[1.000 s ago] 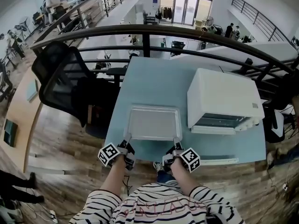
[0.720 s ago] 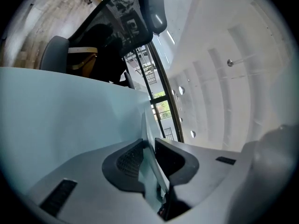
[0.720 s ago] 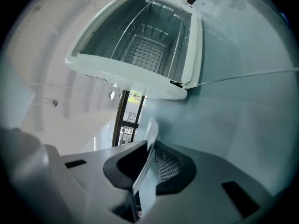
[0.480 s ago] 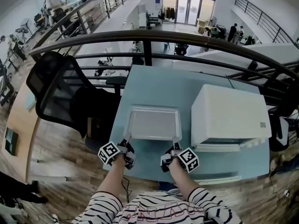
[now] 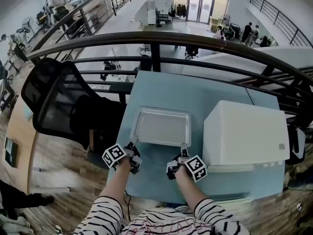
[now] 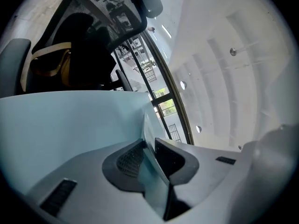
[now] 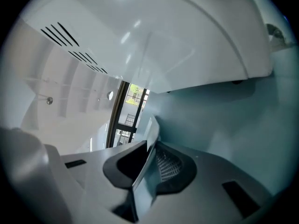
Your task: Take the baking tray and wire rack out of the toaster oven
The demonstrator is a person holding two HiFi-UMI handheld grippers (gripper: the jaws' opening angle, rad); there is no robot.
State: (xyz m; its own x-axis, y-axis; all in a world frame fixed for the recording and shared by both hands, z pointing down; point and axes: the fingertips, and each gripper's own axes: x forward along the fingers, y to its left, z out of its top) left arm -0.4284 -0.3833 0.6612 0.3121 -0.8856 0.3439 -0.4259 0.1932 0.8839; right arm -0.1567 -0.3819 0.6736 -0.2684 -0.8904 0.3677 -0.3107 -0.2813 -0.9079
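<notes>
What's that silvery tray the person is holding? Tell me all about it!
The baking tray is a shallow, pale silvery rectangle, metal by its look, with rounded corners and a raised rim, and empty. It sits level over the light-blue table, left of the white toaster oven. The left gripper and right gripper each pinch its near rim.

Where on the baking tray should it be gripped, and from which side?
Grip the thin flat rim on the near edge of the baking tray, one gripper by each corner, coming from the person's side. The left gripper and right gripper are clamped there; the lip fits between jaws, and two spaced grips likely keep it level.
</notes>
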